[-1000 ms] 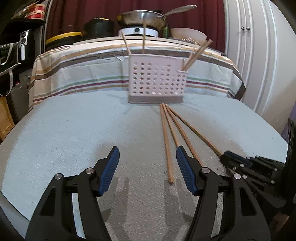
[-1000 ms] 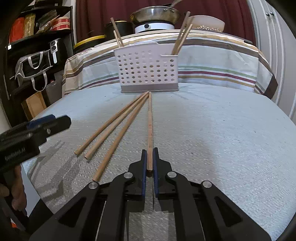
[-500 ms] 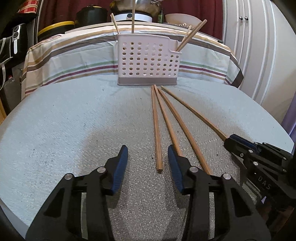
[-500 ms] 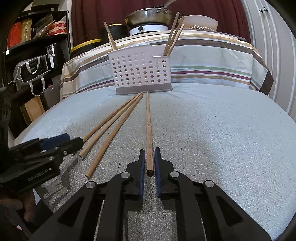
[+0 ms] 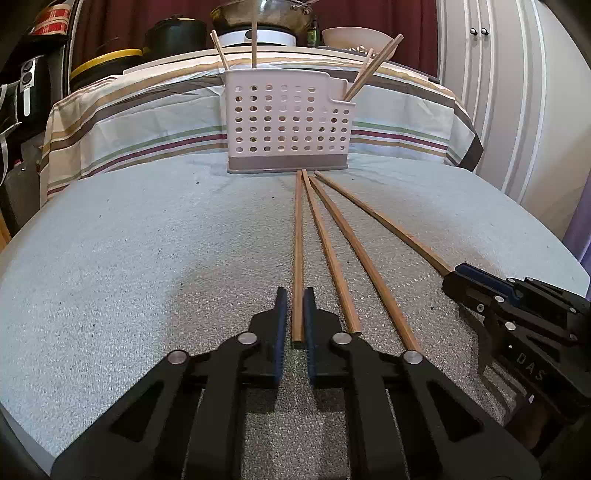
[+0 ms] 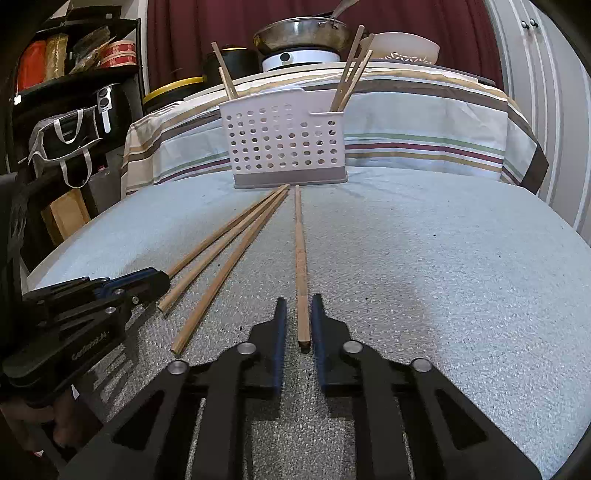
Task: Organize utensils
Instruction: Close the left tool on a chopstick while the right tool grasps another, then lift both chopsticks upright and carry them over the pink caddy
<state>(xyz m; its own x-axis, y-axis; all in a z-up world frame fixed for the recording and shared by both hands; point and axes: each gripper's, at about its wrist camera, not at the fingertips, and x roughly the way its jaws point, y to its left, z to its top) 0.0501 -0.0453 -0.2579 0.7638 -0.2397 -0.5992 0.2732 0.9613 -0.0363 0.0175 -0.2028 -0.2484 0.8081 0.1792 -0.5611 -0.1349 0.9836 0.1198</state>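
Several wooden chopsticks lie on the pale blue table, fanning out from a white perforated utensil basket (image 5: 290, 122) that holds more chopsticks. My left gripper (image 5: 294, 295) has its jaws closed around the near end of the leftmost chopstick (image 5: 297, 236), which rests on the table. My right gripper (image 6: 298, 303) straddles the near end of the rightmost chopstick (image 6: 300, 240) with a small gap on each side. Each gripper shows in the other's view: the right gripper (image 5: 517, 314) and the left gripper (image 6: 92, 295). The basket also shows in the right wrist view (image 6: 286, 140).
Two more chopsticks (image 5: 332, 251) lie between the gripped ones. Behind the table stands a counter with a striped cloth (image 5: 129, 122), a pan (image 6: 303, 33) and a bowl (image 5: 351, 37). A shelf with bags (image 6: 66, 122) is at the left, white cabinet doors (image 5: 517, 92) at the right.
My left gripper moved forward and right and closed around the leftmost chopstick's end. My right gripper's jaws have opened slightly off the rightmost chopstick.
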